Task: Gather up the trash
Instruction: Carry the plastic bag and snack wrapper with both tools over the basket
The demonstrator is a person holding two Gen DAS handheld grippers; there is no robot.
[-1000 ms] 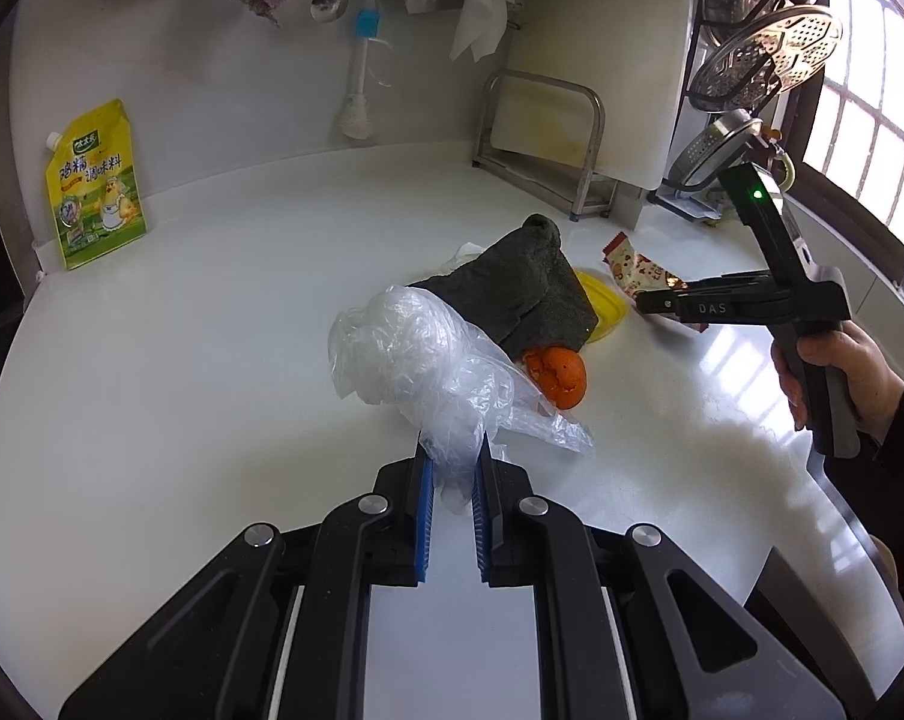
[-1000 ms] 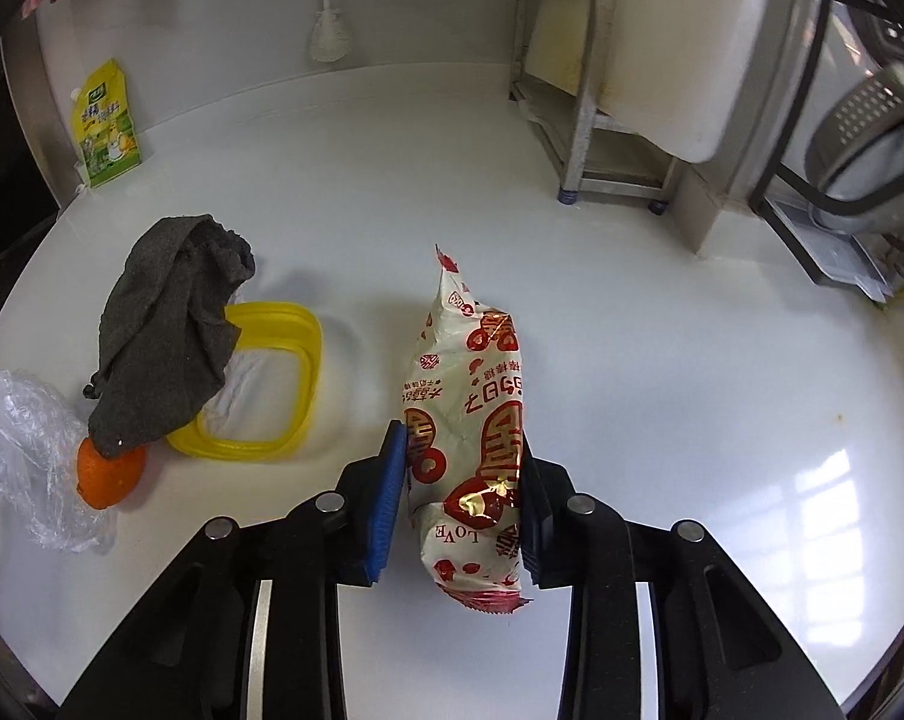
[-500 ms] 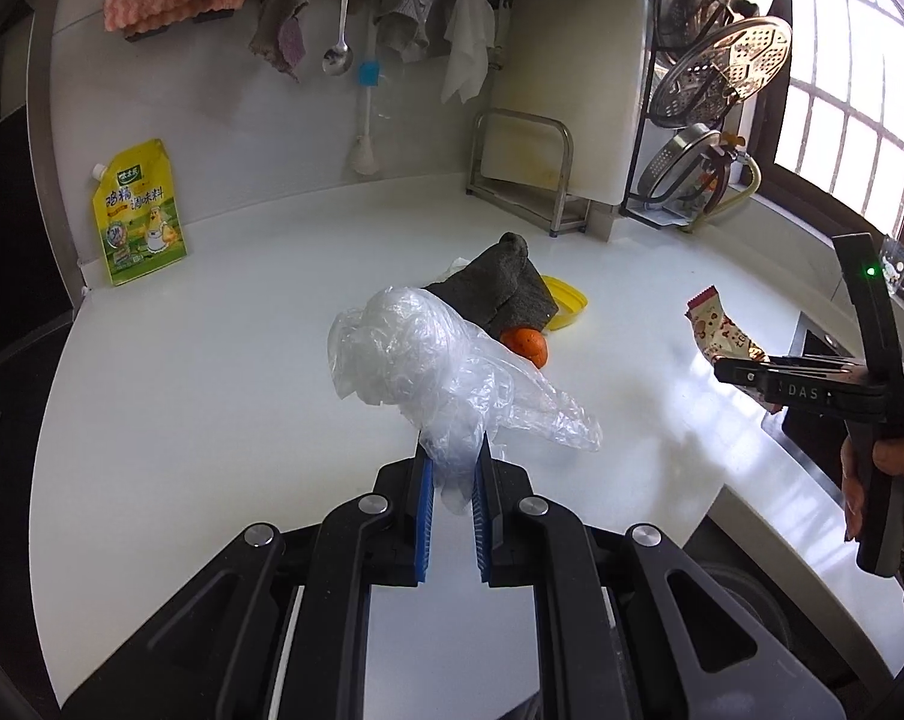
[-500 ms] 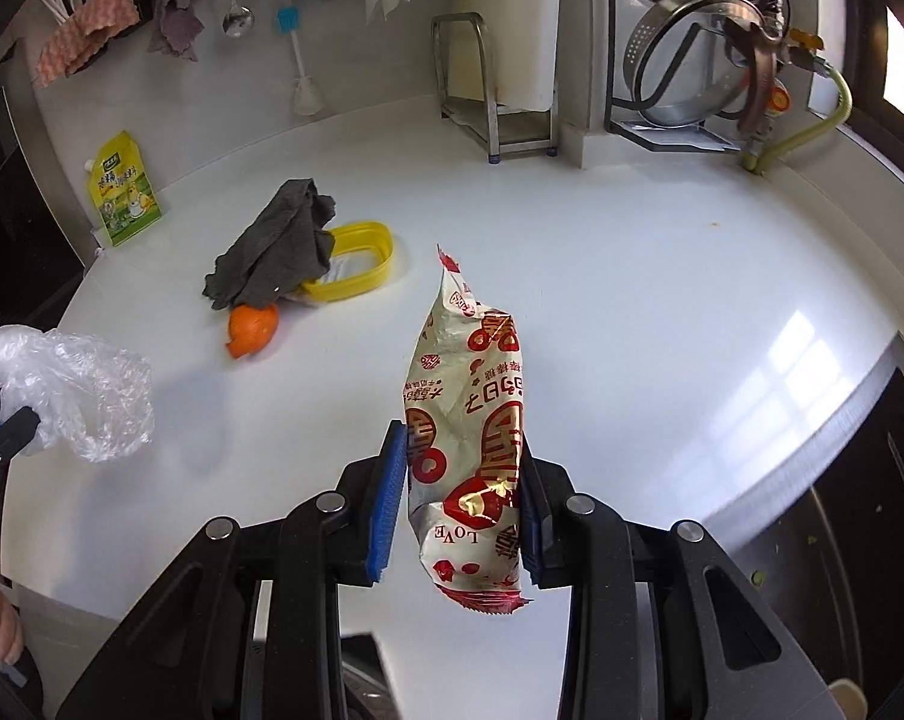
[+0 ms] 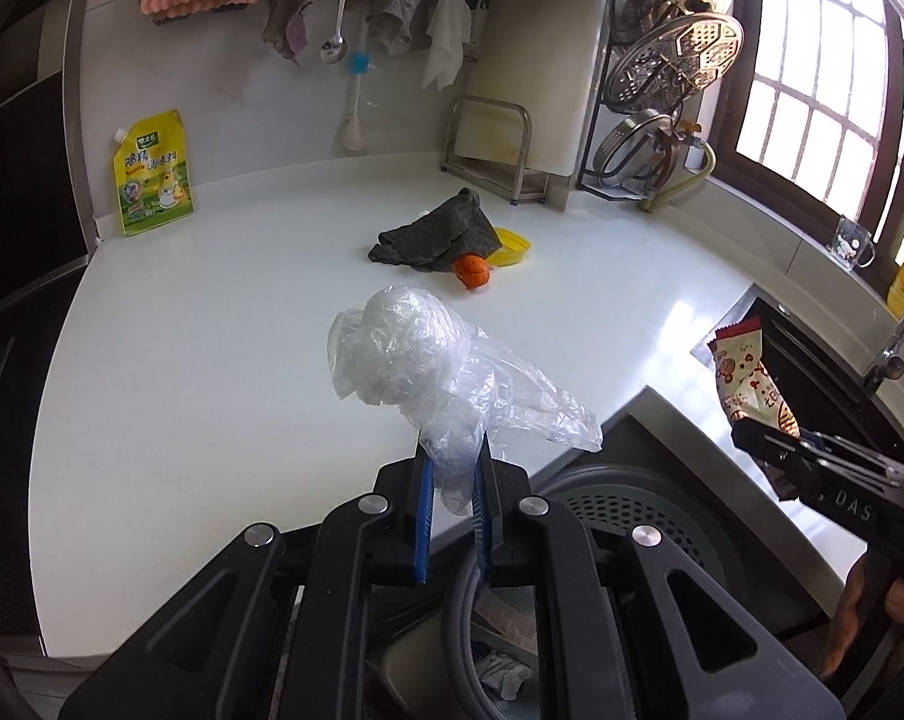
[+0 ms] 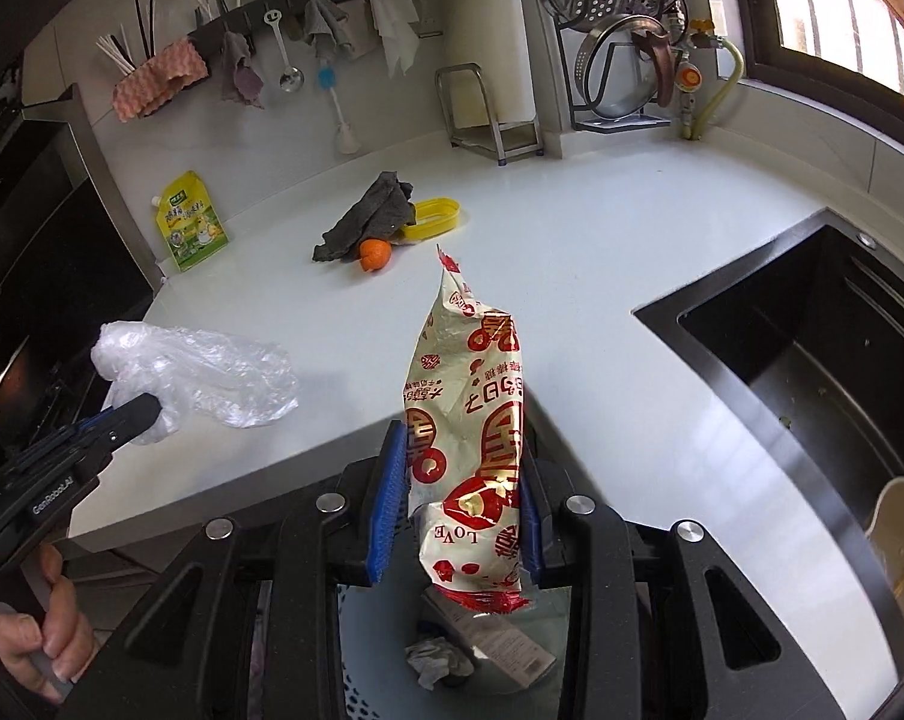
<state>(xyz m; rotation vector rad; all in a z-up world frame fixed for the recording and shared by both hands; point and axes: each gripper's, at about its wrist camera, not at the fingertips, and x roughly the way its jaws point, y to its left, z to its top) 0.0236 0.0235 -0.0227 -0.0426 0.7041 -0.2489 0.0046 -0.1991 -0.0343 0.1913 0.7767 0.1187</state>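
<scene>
My left gripper (image 5: 452, 480) is shut on a crumpled clear plastic bag (image 5: 416, 354), held in the air past the counter's front edge. My right gripper (image 6: 461, 480) is shut on a red-and-cream snack wrapper (image 6: 482, 420), also off the counter. Below both grippers stands a grey perforated trash bin (image 5: 626, 510) with paper scraps inside (image 6: 482, 648). The right wrist view shows the plastic bag (image 6: 206, 372) at the left, in the left gripper (image 6: 146, 414). The left wrist view shows the wrapper (image 5: 749, 378) at the right, in the right gripper (image 5: 770, 450).
On the white counter (image 5: 242, 330) lie a dark grey cloth (image 5: 440, 234), an orange fruit (image 5: 473, 270) and a yellow lid (image 5: 512, 246). A yellow pouch (image 5: 152, 180) leans on the back wall. A black sink (image 6: 812, 360) opens at the right. A hand (image 6: 38, 630) grips the left tool.
Both grippers have pulled back from the counter with their loads and now hang over the bin beyond its edge. The cloth, fruit and lid stayed put.
</scene>
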